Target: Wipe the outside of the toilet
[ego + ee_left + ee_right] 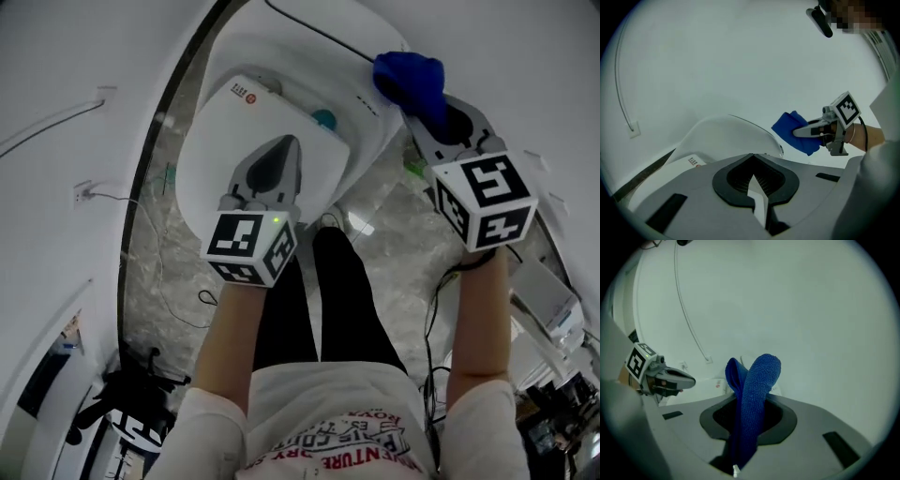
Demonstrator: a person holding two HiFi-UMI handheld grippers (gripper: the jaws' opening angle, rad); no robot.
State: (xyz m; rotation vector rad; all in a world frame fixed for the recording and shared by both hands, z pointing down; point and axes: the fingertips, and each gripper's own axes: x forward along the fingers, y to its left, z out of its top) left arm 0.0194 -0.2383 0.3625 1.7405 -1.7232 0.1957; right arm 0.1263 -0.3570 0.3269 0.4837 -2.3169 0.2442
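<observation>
Here, right tool (749,401) pinching blue cloth (758,378), left tool (752,157) closed

White toilet (234,131), lid down; blue cloth (410,80).
I see the cloth bunched in my right tongs (747,420), by the toilet's rear corner.

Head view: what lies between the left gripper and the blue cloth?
Only the white toilet lid and a small teal spot lie between the left gripper and the blue cloth; the head view shows this.

Grey marble floor (159,281); thin cable (52,122) on white wall (56,56) w/ small socket (82,193).
</observation>
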